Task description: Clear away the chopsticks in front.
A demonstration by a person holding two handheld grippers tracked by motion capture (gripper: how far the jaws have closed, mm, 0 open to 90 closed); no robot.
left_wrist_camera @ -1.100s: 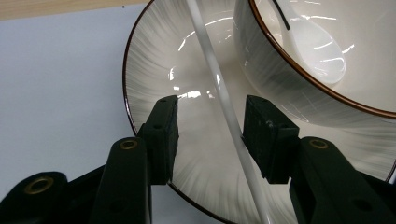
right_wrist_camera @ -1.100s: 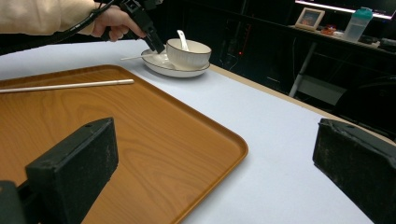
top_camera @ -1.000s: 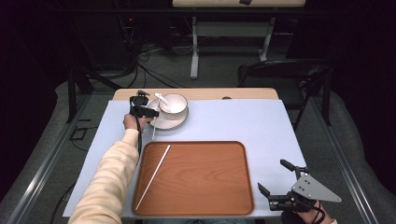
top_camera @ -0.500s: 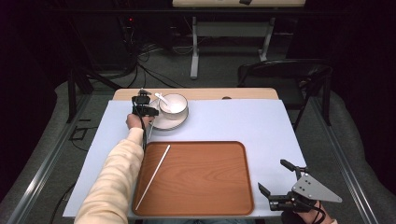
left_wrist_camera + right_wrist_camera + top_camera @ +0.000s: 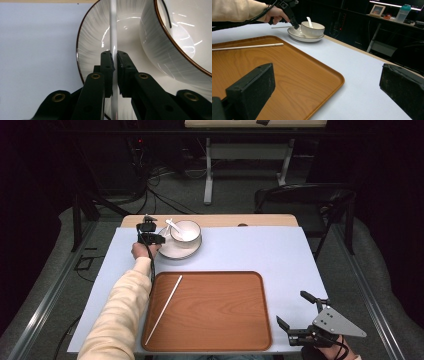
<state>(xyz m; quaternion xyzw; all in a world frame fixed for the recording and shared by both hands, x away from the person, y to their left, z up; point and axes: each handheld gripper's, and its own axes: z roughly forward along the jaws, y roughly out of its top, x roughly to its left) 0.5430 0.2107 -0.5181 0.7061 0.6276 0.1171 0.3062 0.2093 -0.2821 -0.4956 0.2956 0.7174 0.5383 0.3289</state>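
Dark room surrounds a pale blue tabletop (image 5: 240, 255). At its far left, the left tool (image 5: 113, 58) is clamped on one white chopstick (image 5: 113, 30) that lies across the plate (image 5: 92, 30); the stick's ends run out of the left gripper view. One bowl (image 5: 185, 232) sits on that plate, a spoon (image 5: 173, 225) in it. A second chopstick (image 5: 163, 309) lies on the wooden tray (image 5: 220, 310). The right tool (image 5: 303, 316) hovers near the tabletop's near right corner, jaws wide, holding nothing.
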